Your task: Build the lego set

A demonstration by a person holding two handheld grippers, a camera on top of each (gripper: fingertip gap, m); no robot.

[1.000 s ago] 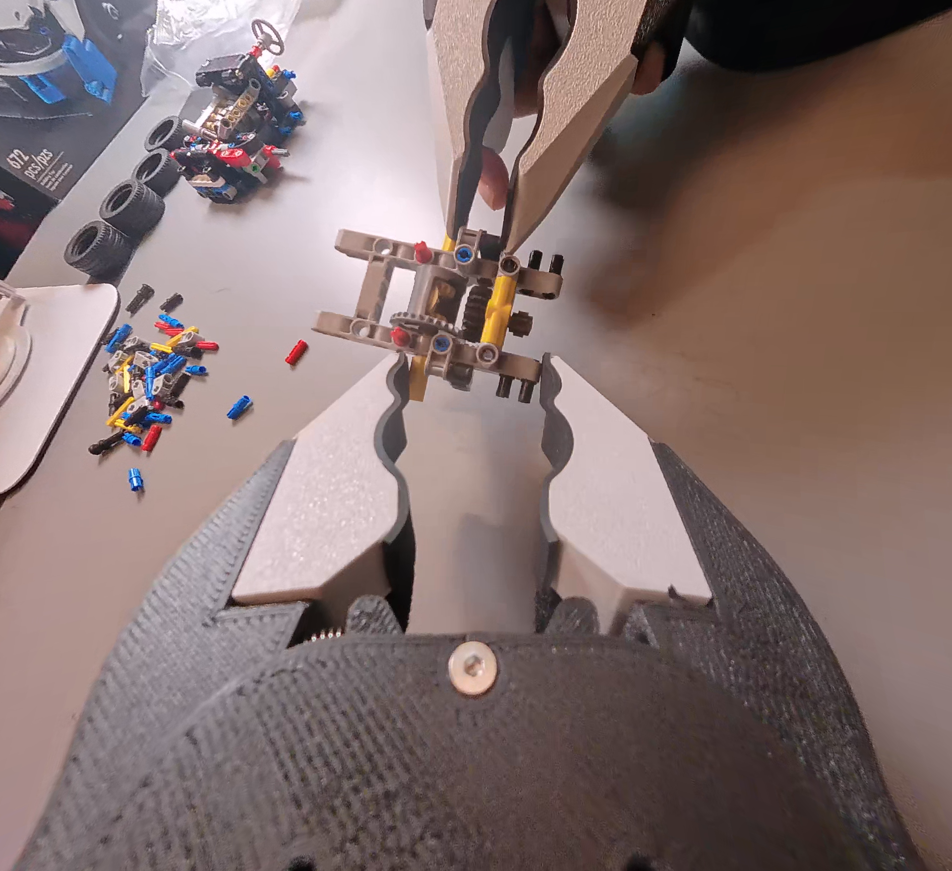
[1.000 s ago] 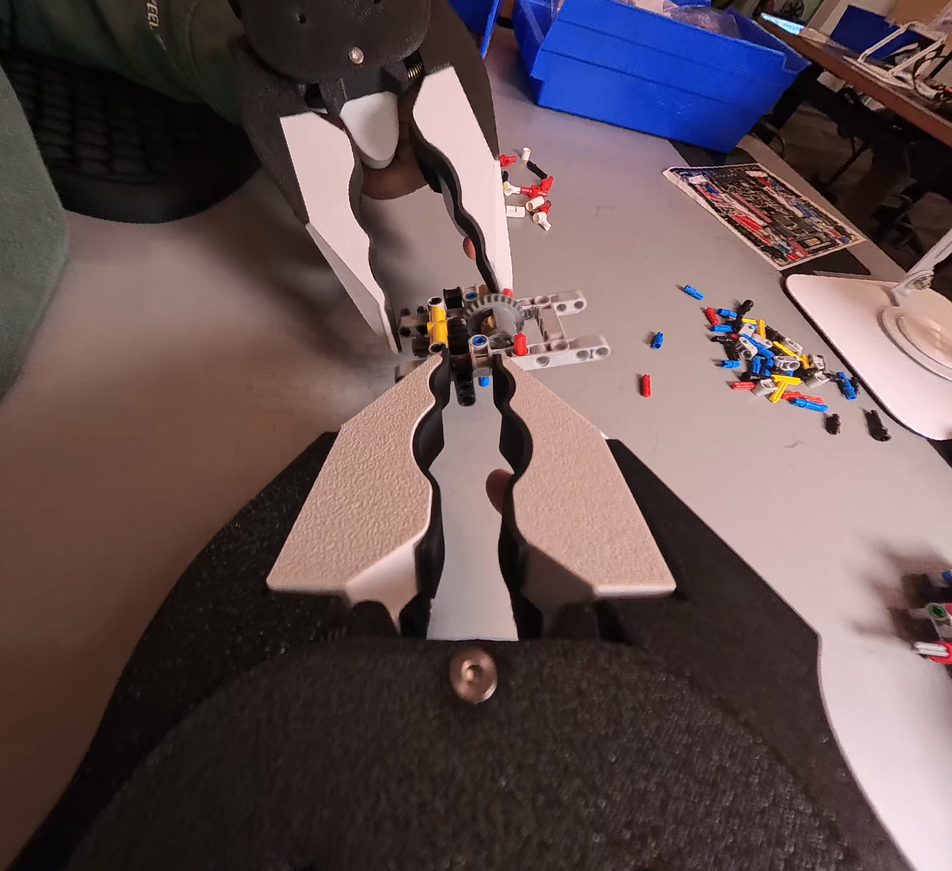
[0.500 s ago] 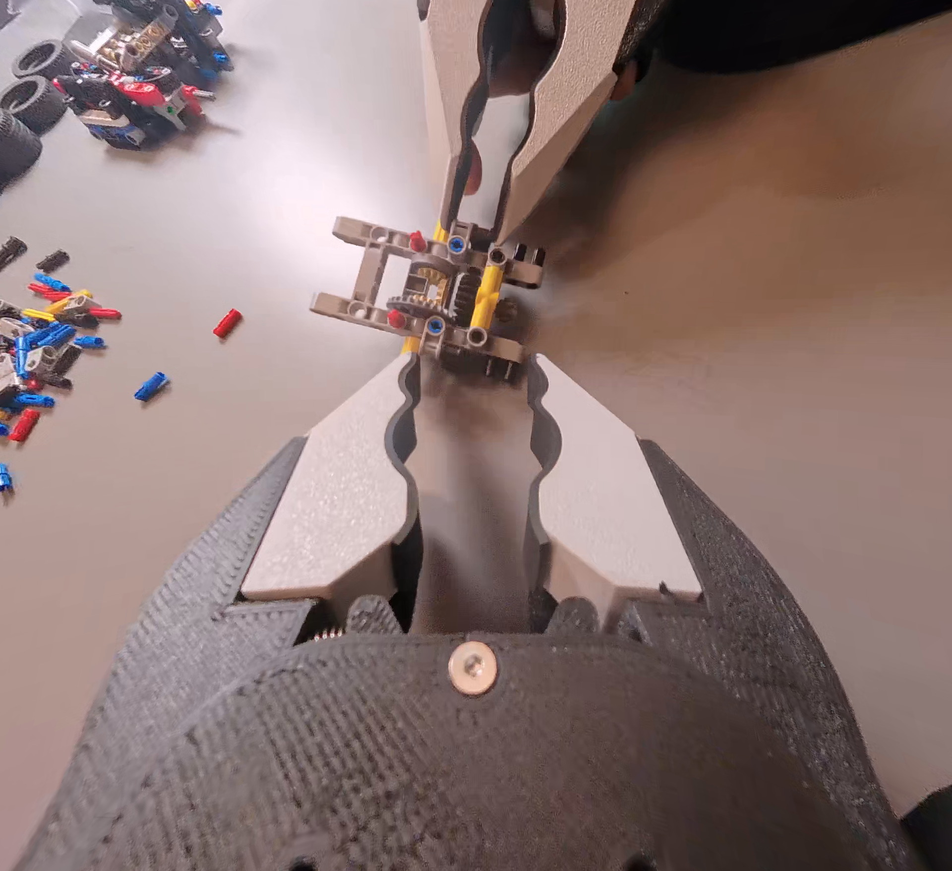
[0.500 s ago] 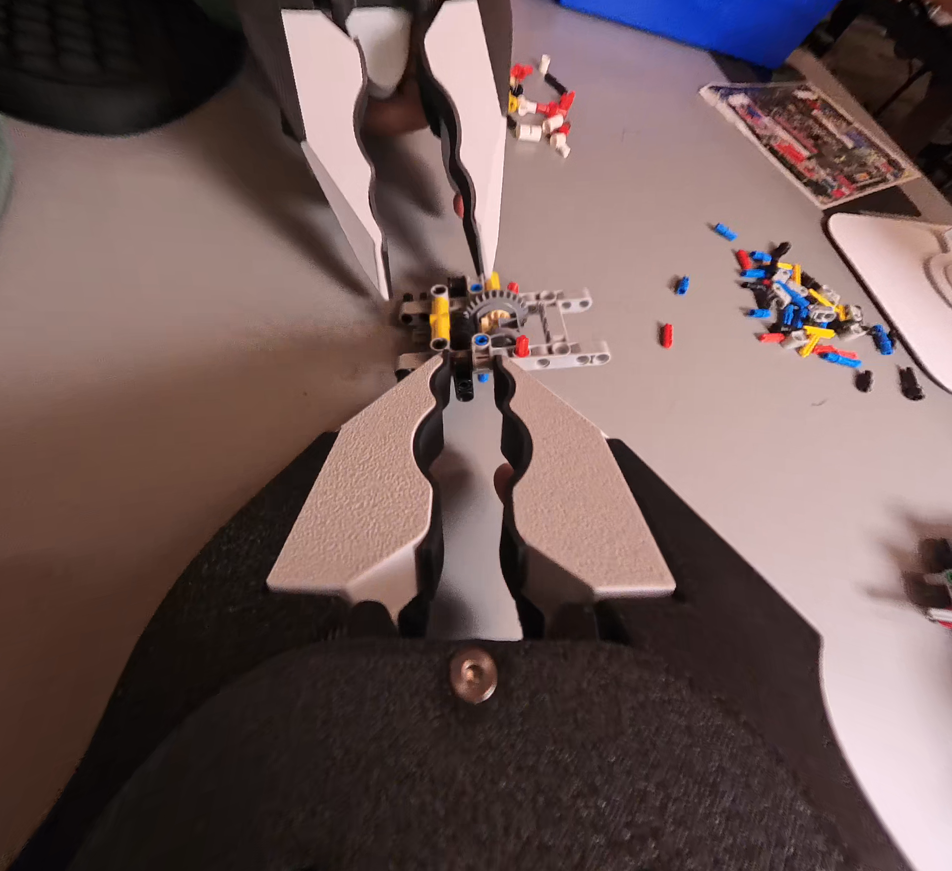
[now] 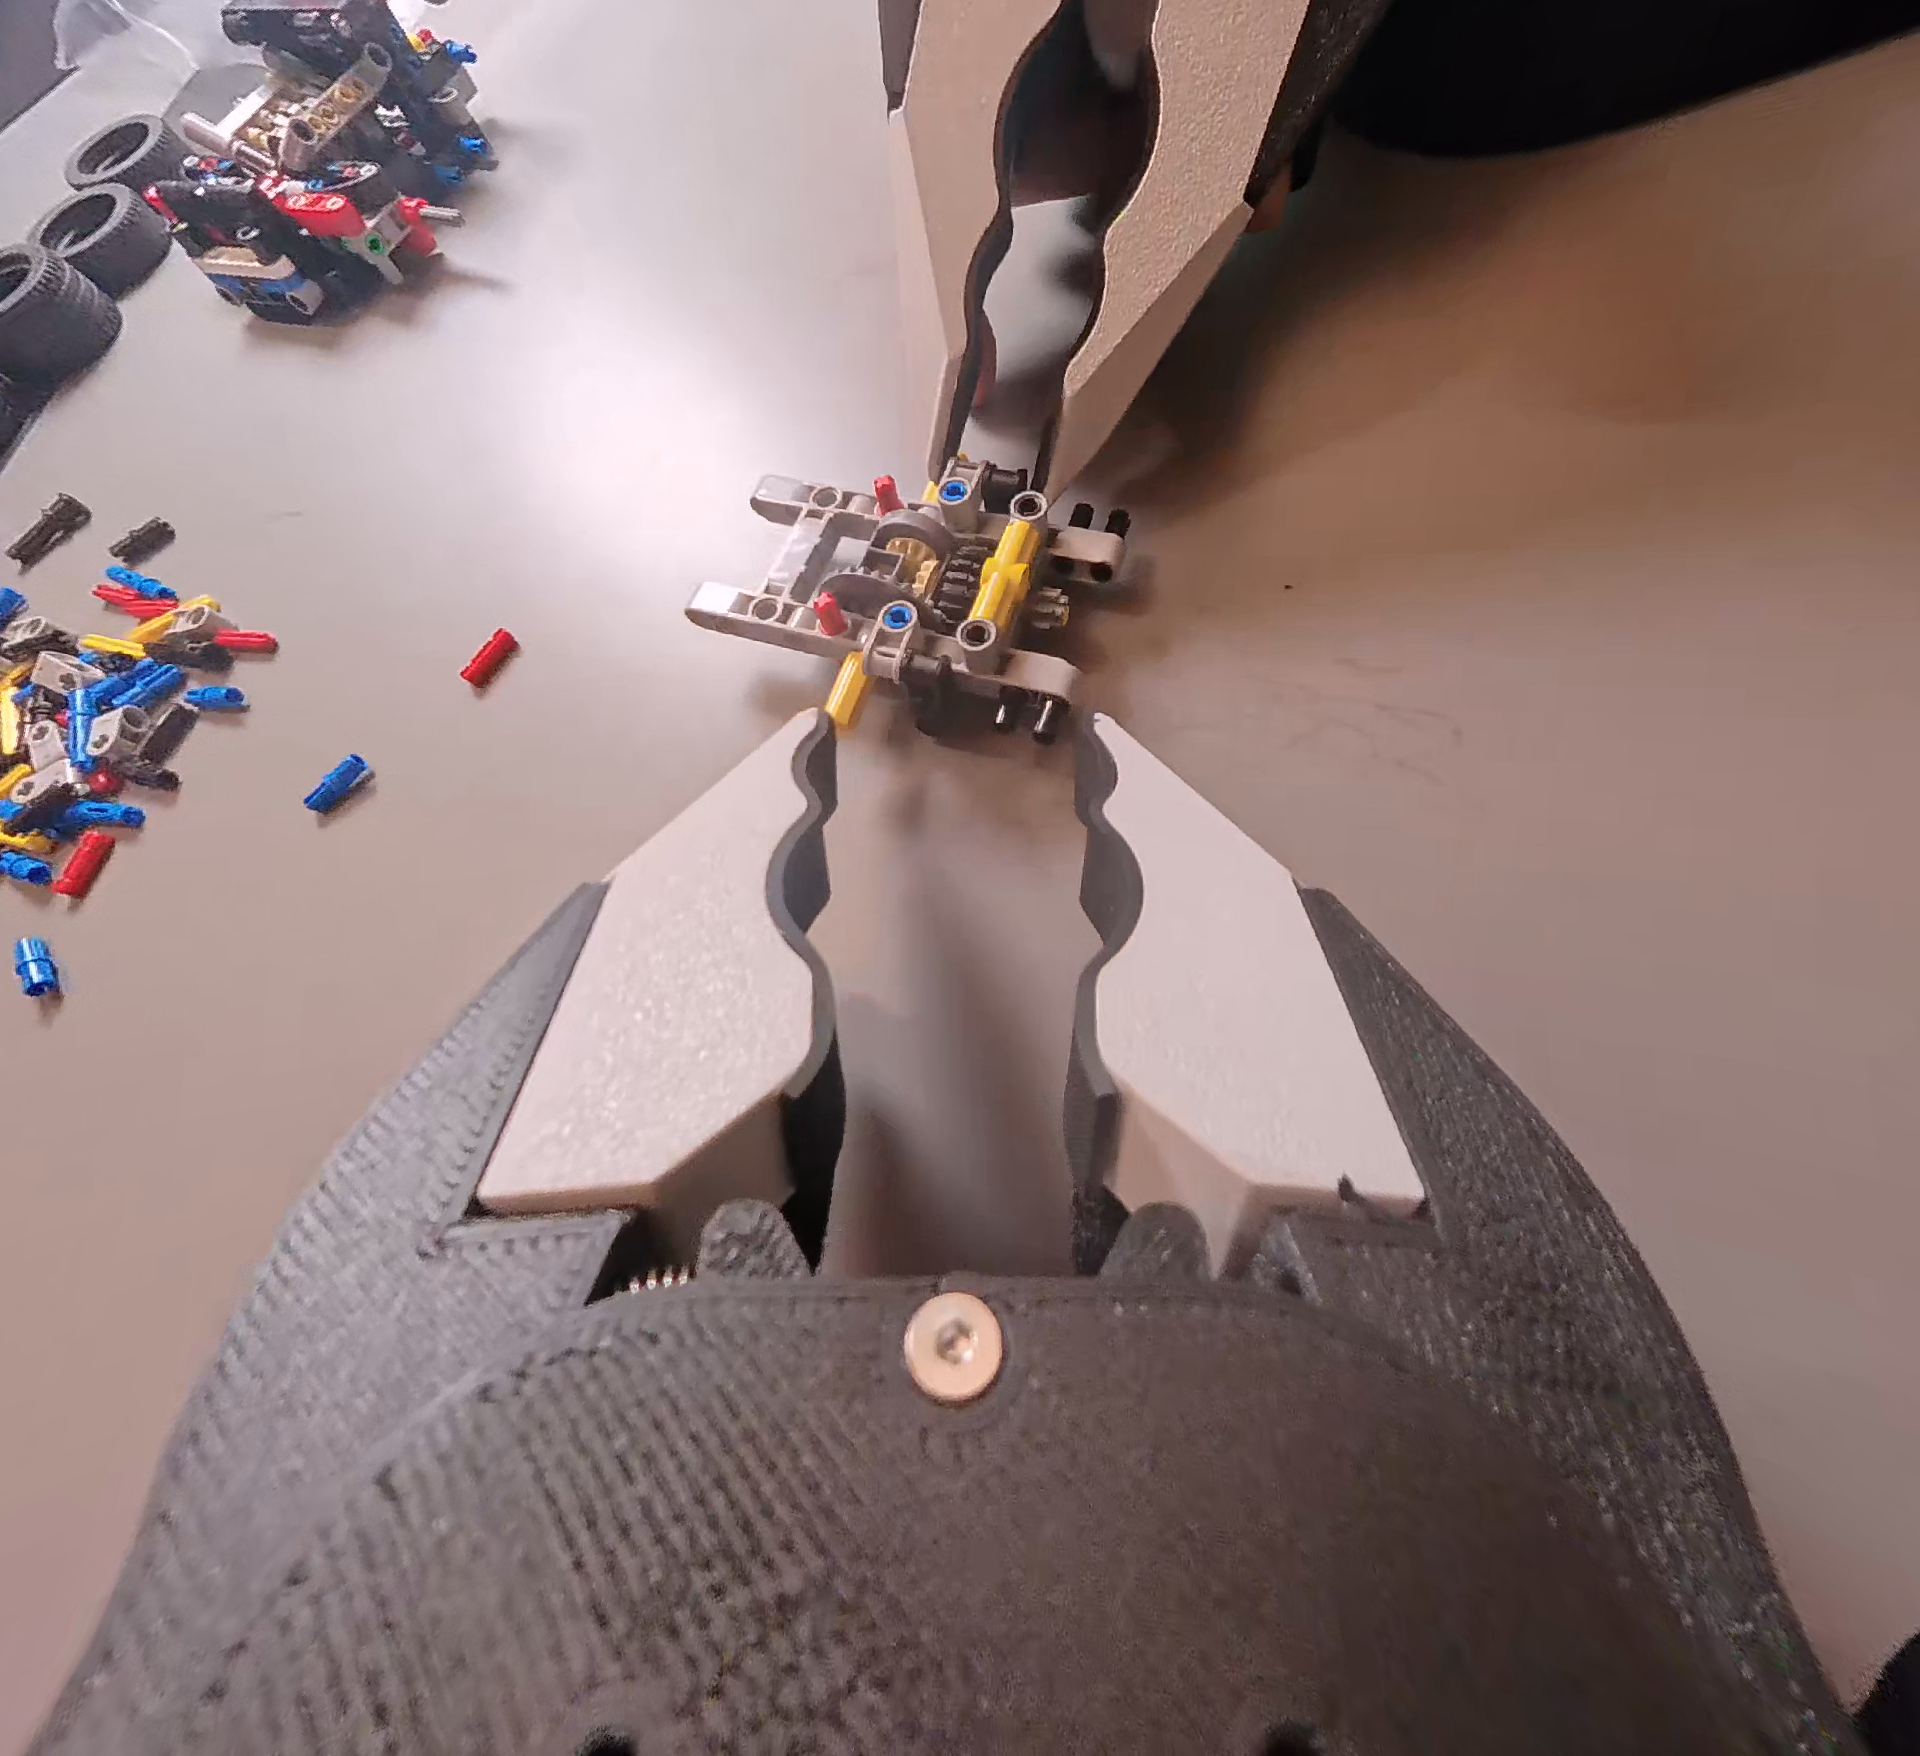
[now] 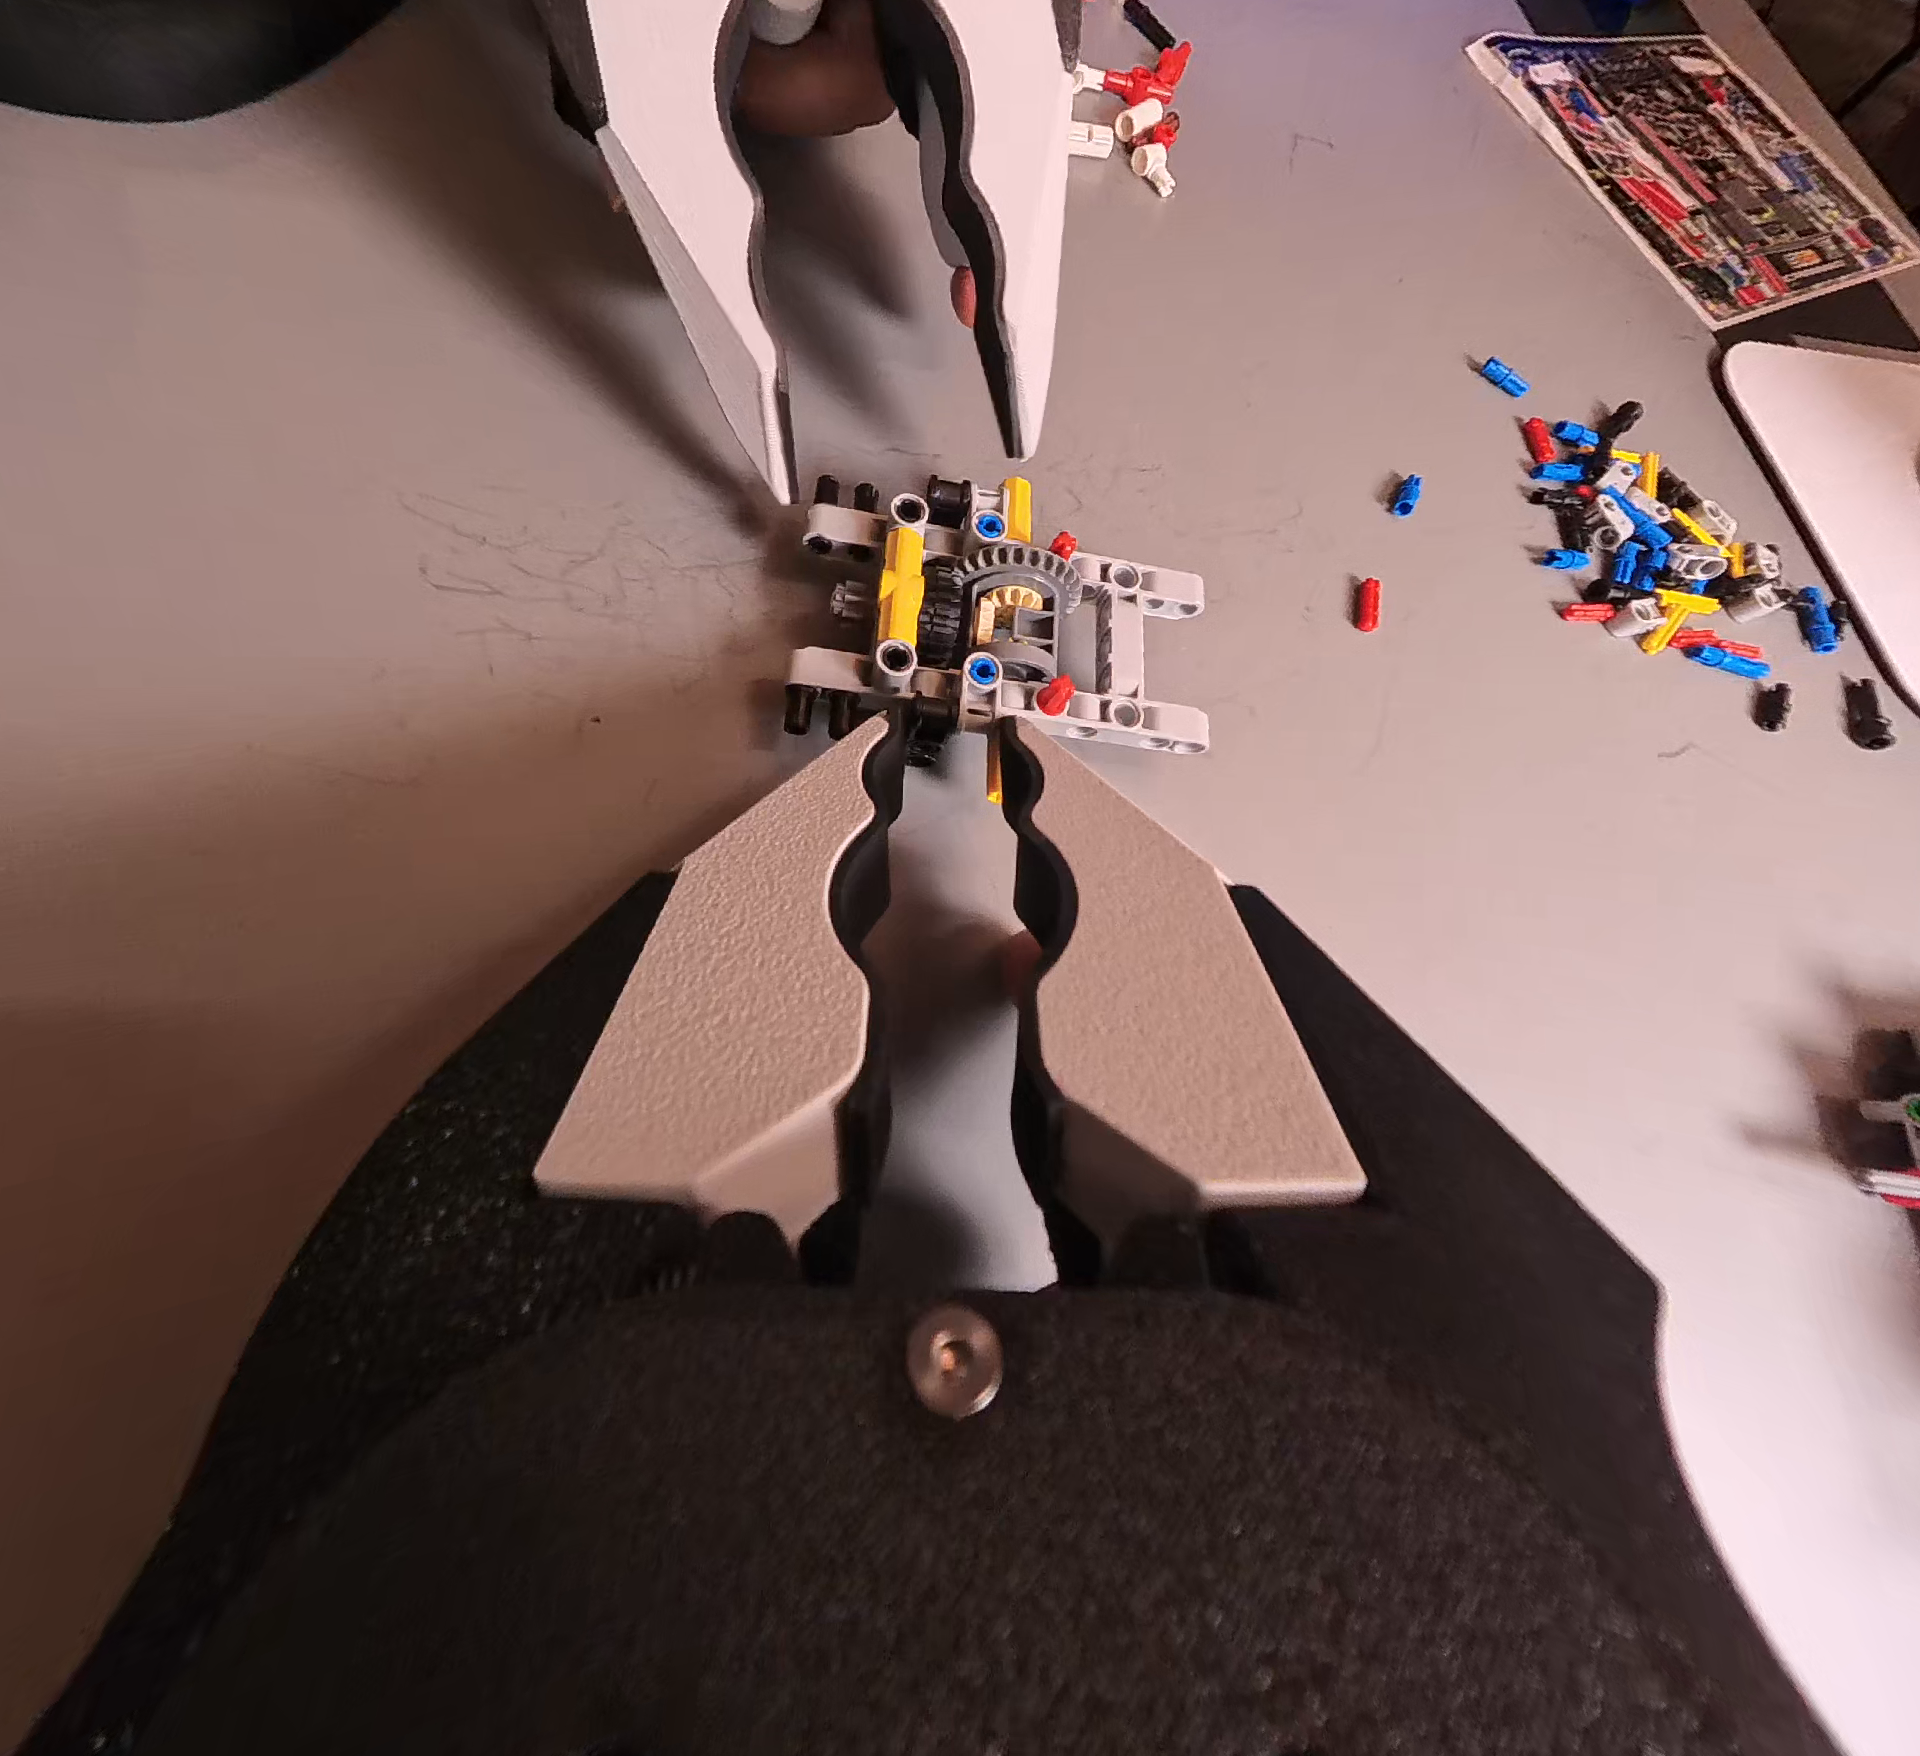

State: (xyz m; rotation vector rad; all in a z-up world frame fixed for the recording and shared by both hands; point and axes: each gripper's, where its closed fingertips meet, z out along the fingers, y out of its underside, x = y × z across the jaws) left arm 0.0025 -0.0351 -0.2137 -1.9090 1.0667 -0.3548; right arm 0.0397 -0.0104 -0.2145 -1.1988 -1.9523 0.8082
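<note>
A small grey lego gear assembly [image 5: 914, 594] with yellow axles, black gears and red and blue pins lies on the grey table [image 5: 1455, 667]. My left gripper [image 5: 956, 735] is open and empty, its tips just short of the assembly's near edge. In the right wrist view the left gripper [image 6: 902, 465] stands beyond the assembly [image 6: 997, 615]. My right gripper [image 6: 954, 738] has its jaws narrow around a black connector and a yellow axle at the assembly's edge. The right gripper also shows in the left wrist view [image 5: 1003, 475], pinching the assembly's far edge.
A partly built car chassis [image 5: 312, 179] and black tyres [image 5: 94, 231] lie at the far left. A pile of loose pins [image 6: 1662, 553] and a single red pin [image 6: 1366, 603] lie to the right. An instruction booklet [image 6: 1694, 168], red and white pieces [image 6: 1138, 106] and a white base [image 6: 1839, 501] are farther off. About 6 cm separates my left fingertips from my right.
Both grippers have tilted to look more steeply down on the assembly. The assembly stays on the table, and the jaw gaps are about the same.
</note>
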